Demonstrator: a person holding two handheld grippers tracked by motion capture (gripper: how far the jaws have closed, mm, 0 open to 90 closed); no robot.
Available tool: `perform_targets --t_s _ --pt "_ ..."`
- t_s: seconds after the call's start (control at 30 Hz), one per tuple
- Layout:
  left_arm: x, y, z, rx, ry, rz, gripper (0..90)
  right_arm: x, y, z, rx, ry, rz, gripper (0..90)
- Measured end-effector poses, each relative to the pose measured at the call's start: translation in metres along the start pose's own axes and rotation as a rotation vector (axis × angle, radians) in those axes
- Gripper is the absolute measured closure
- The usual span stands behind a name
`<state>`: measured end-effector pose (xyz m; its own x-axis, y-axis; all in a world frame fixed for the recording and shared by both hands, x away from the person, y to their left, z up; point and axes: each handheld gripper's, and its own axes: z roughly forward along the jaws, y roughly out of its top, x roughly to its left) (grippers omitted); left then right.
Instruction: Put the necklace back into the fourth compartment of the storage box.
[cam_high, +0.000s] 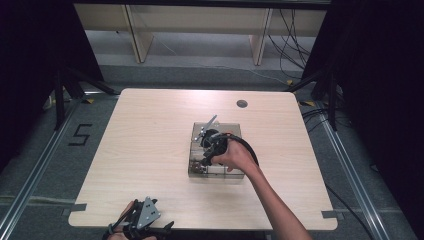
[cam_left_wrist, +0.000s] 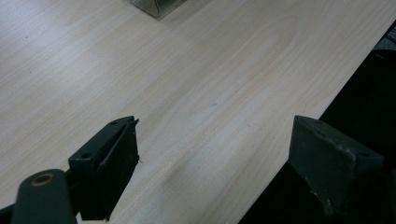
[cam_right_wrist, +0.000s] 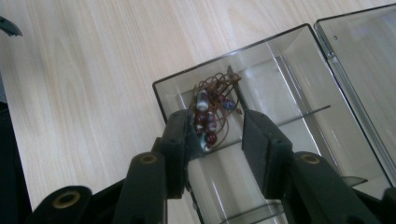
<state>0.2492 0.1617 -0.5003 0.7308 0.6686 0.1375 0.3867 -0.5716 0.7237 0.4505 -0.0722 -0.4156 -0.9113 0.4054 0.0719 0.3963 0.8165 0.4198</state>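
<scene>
Two grippers in play, one per hand. Right gripper (cam_high: 206, 159) is over a clear box (cam_high: 235, 131) that sits near the middle of the table (cam_high: 145, 150); right hand (cam_high: 239, 156) wraps it from the near side. In the right gripper view the right gripper (cam_right_wrist: 218, 133) has its jaws apart, down inside the box (cam_right_wrist: 299, 84), in the end compartment nearest the box corner. Between the jaws, and leaning toward the left-hand one in that view, lies a tangle of small parts (cam_right_wrist: 209, 114): beads or cylinders in dark red, white and blue on thin brown wire. The parts touch or nearly touch the inner face of that jaw; cannot tell if they are pinched. The other jaw stands clear of them. A thin divider crosses the box beyond the jaws. Hinged lid (cam_right_wrist: 359, 60) lies open flat beside the box on the tabletop.

Left gripper (cam_high: 142, 224) is at the near edge of the table, well apart from the box, grey plate on top, left hand (cam_high: 125, 220) around it. In the left gripper view the left gripper (cam_left_wrist: 215, 154) has its jaws wide apart with nothing between them, over bare wood at the table edge; a box corner (cam_left_wrist: 156, 7) shows at the top.

Small dark round spot (cam_high: 242, 103) sits on the table near the far edge.
</scene>
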Motion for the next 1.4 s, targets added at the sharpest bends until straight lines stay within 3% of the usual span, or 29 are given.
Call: perform_targets --t_s 0.1,0.17,0.2,0.33,0.37,0.43,0.47,0.73,0.83,1.07,1.13,1.17,1.4 --pt "0.001 0.0 0.0 0.003 -0.001 0.015 15.5 -0.002 -0.006 0.0 0.002 -0.003 0.005 60.0" --pt "0.001 0.0 -0.001 -0.004 0.001 -0.007 15.5 -0.002 -0.01 0.0 -0.003 0.0 0.015 58.8" --pt "0.002 0.0 -0.001 -0.002 0.006 0.007 15.5 -0.003 -0.011 0.0 -0.008 -0.003 0.01 58.0" --pt "0.002 0.0 0.001 -0.011 0.004 0.001 15.5 -0.004 -0.017 -0.003 -0.024 0.003 0.017 56.5" --pt "0.002 0.0 0.0 -0.013 0.007 0.018 15.5 -0.004 -0.019 -0.004 -0.025 -0.002 0.021 55.8" --pt "0.001 0.0 0.0 -0.002 0.002 -0.006 15.5 -0.005 -0.021 -0.006 -0.034 -0.007 0.03 54.8" --pt "0.001 0.0 -0.001 -0.001 0.006 0.009 15.5 -0.005 -0.024 -0.008 -0.038 -0.005 0.045 53.9" --pt "0.001 0.0 0.0 0.003 -0.001 0.013 15.5 -0.004 -0.038 -0.012 -0.046 -0.012 0.067 50.3" --pt "0.001 0.0 0.0 0.003 0.002 0.013 15.5 -0.002 -0.044 -0.015 -0.065 -0.009 0.046 49.6" --pt "0.0 0.0 0.0 0.002 0.005 0.003 15.5 0.002 -0.053 -0.022 -0.082 -0.007 0.043 48.5" --pt "0.0 0.0 0.0 0.002 0.005 0.005 15.5 0.005 -0.057 -0.025 -0.075 -0.003 0.062 48.4" --pt "0.0 0.0 0.0 0.002 0.005 0.003 15.5 0.004 -0.058 -0.025 -0.084 -0.008 0.04 48.3" --pt "0.001 0.0 0.001 0.002 0.001 0.011 15.5 0.007 -0.069 -0.028 -0.102 -0.002 0.036 48.3"
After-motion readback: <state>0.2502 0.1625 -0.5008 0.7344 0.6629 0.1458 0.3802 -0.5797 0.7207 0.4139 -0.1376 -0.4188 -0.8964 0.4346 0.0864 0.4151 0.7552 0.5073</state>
